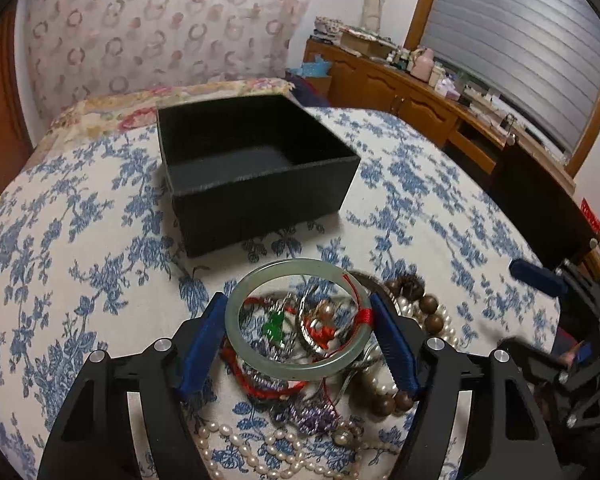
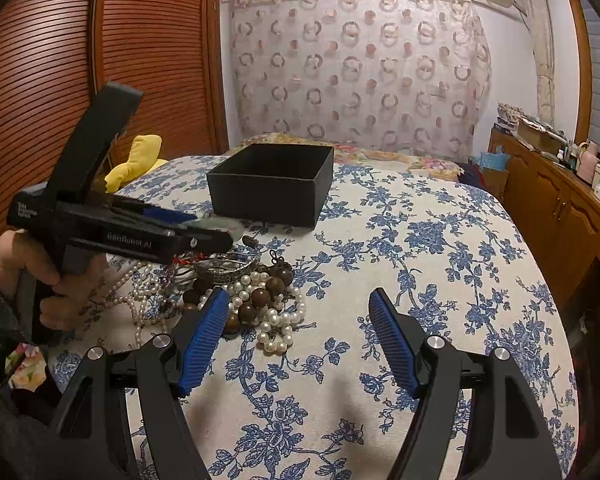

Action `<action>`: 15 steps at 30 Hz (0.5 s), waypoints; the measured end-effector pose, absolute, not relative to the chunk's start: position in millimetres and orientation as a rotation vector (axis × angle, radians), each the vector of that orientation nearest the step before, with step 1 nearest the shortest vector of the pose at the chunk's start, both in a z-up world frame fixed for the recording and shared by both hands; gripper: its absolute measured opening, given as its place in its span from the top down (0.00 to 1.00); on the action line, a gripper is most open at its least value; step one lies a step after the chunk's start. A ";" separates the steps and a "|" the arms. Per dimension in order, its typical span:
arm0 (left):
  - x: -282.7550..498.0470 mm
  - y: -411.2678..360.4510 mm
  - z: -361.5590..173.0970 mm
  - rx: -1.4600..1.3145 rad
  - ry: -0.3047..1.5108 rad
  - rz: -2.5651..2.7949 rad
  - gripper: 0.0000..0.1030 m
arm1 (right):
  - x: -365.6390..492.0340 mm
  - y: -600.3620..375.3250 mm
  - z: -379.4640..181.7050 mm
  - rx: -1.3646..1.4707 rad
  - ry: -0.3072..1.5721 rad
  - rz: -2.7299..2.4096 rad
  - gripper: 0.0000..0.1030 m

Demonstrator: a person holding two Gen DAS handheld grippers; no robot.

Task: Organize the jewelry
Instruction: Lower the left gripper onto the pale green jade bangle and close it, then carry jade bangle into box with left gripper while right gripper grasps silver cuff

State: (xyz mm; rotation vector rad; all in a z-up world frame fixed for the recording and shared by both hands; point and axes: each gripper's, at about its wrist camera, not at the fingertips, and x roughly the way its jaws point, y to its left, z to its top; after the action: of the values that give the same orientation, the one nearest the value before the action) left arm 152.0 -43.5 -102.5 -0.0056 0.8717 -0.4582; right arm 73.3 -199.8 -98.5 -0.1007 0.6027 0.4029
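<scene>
My left gripper [image 1: 298,304] is shut on a pale green jade bangle [image 1: 236,334], held by its two sides a little above a tangled jewelry pile [image 1: 320,392] of pearls, brown wooden beads, red cord and silver pieces. An open black box [image 1: 260,200] stands on the bed beyond, looking empty. In the right wrist view the left gripper [image 2: 216,236] hovers over the pile [image 2: 252,292], the bangle [image 2: 220,222] blurred at its tip, and the box [image 2: 272,196] stands behind. My right gripper [image 2: 298,300] is open and empty, just right of the pile.
The blue floral bedspread [image 2: 440,280] covers the bed. A yellow cloth [image 2: 140,160] lies at its left edge by a wooden louvred door [image 2: 60,60]. A wooden dresser [image 2: 560,200] with clutter runs along the right. A patterned curtain [image 2: 360,68] hangs behind.
</scene>
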 end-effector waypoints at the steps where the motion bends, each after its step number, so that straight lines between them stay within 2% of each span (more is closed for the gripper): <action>1: 152.2 -43.5 -100.6 -0.013 0.862 -0.461 0.33 | 73.5 -199.6 -99.0 -0.102 0.601 0.402 0.27; 15: 141.9 -13.4 -69.0 -0.059 0.755 -0.393 0.33 | 99.9 -176.1 -95.3 -0.122 0.642 0.495 0.27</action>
State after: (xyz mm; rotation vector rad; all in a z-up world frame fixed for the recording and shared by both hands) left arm 141.9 -13.4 -69.0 -0.0587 0.7555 -0.3933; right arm 99.9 -176.1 -95.3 -0.1223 0.6418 0.4950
